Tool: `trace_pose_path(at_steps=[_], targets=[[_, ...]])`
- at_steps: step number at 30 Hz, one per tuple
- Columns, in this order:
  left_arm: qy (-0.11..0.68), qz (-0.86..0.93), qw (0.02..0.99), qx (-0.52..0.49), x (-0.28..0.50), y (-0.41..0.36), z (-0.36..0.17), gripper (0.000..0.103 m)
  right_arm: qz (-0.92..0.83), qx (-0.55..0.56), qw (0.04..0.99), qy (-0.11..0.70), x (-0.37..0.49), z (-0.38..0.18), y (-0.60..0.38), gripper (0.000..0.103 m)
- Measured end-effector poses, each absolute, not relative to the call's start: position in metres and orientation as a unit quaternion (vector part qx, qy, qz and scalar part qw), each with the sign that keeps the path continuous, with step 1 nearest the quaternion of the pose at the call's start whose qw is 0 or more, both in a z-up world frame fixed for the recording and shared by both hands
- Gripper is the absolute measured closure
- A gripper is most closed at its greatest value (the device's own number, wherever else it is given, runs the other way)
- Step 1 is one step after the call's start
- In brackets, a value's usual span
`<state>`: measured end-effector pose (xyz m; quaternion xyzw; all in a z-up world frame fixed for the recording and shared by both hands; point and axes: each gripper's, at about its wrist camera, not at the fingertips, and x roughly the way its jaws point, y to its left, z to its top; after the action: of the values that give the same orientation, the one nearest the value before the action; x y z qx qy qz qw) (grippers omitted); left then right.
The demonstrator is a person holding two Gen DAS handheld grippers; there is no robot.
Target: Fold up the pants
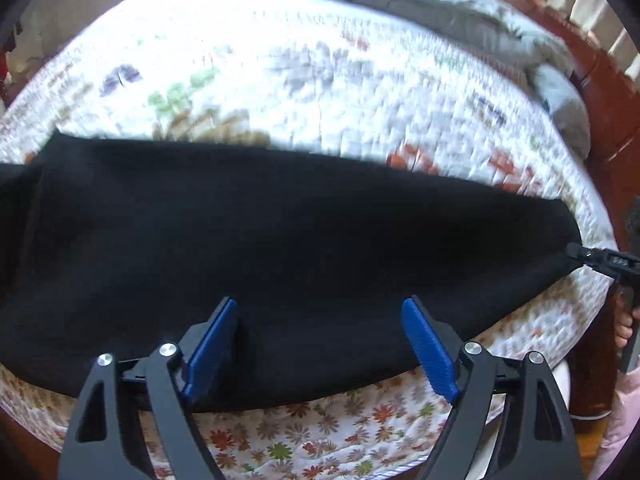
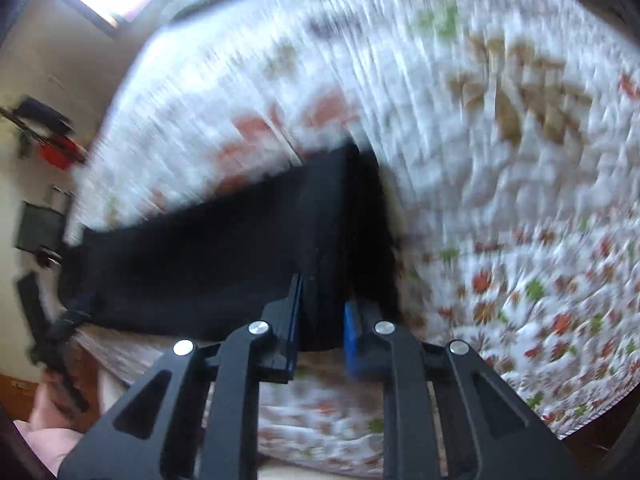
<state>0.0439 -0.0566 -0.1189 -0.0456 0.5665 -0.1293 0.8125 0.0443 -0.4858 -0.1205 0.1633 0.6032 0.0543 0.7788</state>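
The black pants (image 1: 280, 240) lie stretched across the near side of the bed, left to right. My left gripper (image 1: 320, 308) is open, its blue pads wide apart just above the pants' near edge. In the left wrist view my right gripper (image 1: 576, 250) shows at the far right, at the end of the pants. In the blurred right wrist view the pants (image 2: 200, 272) run off to the left, and my right gripper (image 2: 324, 296) is nearly shut with the thick end of the pants between its pads.
The bed has a white quilt with a flower print (image 1: 320, 92). A grey blanket (image 1: 460, 12) lies along its far side against a wooden bed frame (image 1: 608, 92). The bed's near edge (image 1: 320, 440) drops off below my left gripper.
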Motion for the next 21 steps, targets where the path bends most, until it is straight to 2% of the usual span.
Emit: trace_pose_path(at_steps=[4,6,14,17,21], targets=[[0.561,-0.126,0.818,-0.01,0.038,-0.064,-0.124,0.018,0.044,0.197,0.786,0.584,0.037,-0.122,-0.493,0.079],[0.558,-0.132,0.819,-0.017,0.035,-0.065,-0.119,0.018,0.023,0.171,0.797,0.579,0.032,-0.11,-0.487,0.072],[0.558,-0.131,0.819,-0.029,0.031,-0.07,-0.121,0.018,0.011,0.071,0.835,0.545,0.023,-0.062,-0.439,0.072],[0.555,-0.13,0.822,-0.02,0.032,-0.076,-0.125,0.013,0.067,0.099,0.817,0.564,0.029,-0.081,-0.416,0.072],[0.55,-0.131,0.825,-0.001,0.033,-0.08,-0.13,0.012,0.044,0.098,0.786,0.609,0.038,-0.13,-0.411,0.075]])
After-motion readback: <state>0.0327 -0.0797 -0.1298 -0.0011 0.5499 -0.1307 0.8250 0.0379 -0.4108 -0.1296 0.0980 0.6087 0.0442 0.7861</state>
